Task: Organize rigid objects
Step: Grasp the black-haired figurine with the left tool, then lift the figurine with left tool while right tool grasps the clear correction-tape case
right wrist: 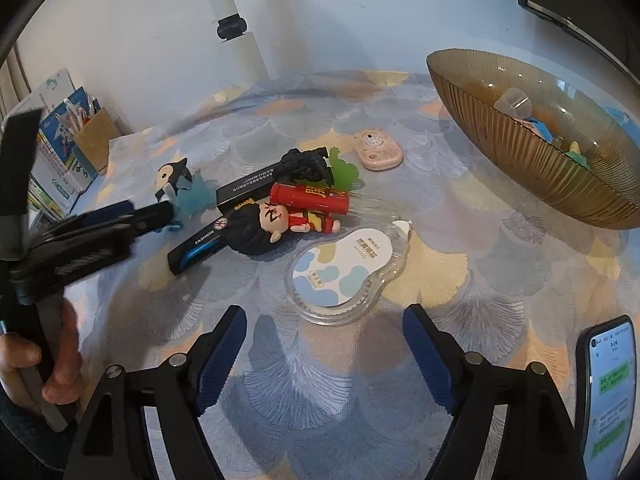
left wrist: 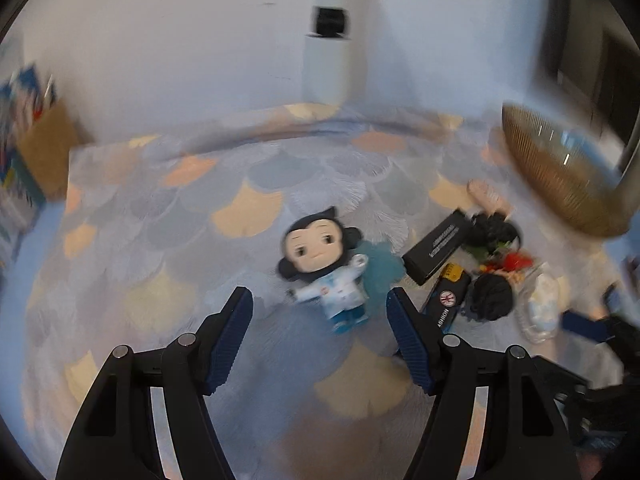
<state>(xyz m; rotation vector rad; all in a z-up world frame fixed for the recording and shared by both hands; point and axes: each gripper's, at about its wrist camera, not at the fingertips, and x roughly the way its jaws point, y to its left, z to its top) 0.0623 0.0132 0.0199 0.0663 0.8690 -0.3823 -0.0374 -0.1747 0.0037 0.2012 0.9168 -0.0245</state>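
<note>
Left claw [left wrist: 320,312]: hanging open over the table [left wrist: 140,208], gripping nothing; doll figure [left wrist: 320,264] lying just beyond the tips, lined up with the gap, probably the next pick.
Right claw [right wrist: 324,332]: gaping wide, empty; clear flat case [right wrist: 344,268] lying just ahead, apart from the pads.
Clutter: sitting mid-table in a loose heap; black box [right wrist: 246,192], red cylinder [right wrist: 310,199], red-suited figurine [right wrist: 276,224] touching or overlapping, likely awaiting sorting.
Pink gadget [right wrist: 378,148]: resting alone, farther back.
Ribbed bowl [right wrist: 520,152]: standing far right, already holding small pieces, seemingly serving as collecting place.
Phone [right wrist: 610,392]: lying near right edge.
</note>
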